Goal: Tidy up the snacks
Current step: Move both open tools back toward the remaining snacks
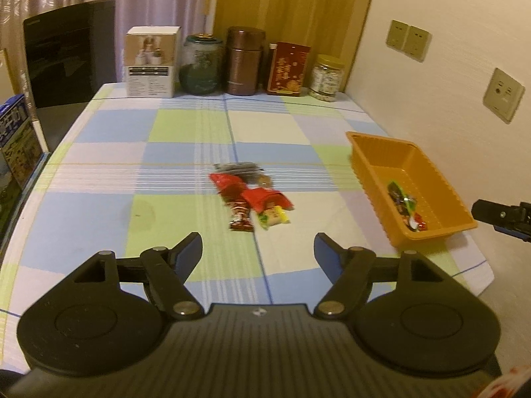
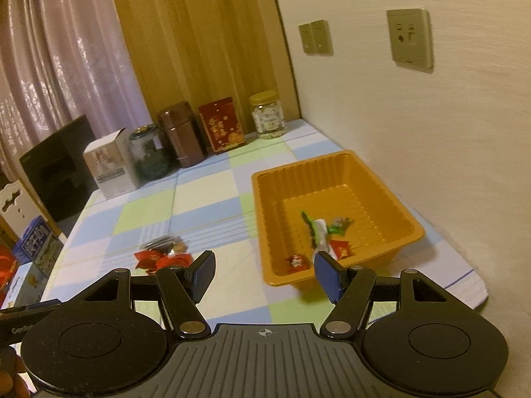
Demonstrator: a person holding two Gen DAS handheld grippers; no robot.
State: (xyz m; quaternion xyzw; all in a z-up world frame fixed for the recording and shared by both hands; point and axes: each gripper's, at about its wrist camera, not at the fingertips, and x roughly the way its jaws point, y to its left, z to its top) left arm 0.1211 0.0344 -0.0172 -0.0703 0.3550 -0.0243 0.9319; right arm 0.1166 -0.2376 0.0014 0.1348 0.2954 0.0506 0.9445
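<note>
A pile of snack packets (image 1: 249, 199) lies mid-table on the checked cloth; it also shows in the right wrist view (image 2: 162, 254). An orange plastic tray (image 1: 371, 165) stands at the right by the wall, with a few wrapped snacks (image 1: 403, 203) inside. In the right wrist view the tray (image 2: 265, 232) holds a green packet, a white one and red ones (image 2: 323, 235). My left gripper (image 1: 258, 252) is open and empty, just short of the pile. My right gripper (image 2: 264, 273) is open and empty, above the tray's near left corner.
Along the back edge stand a white box (image 1: 151, 63), a green jar (image 1: 200, 64), a brown canister (image 1: 244, 61), a red box (image 1: 288, 69) and a clear jar (image 1: 327, 78). A black chair (image 1: 69, 53) is at the left. The wall (image 1: 448, 83) is right.
</note>
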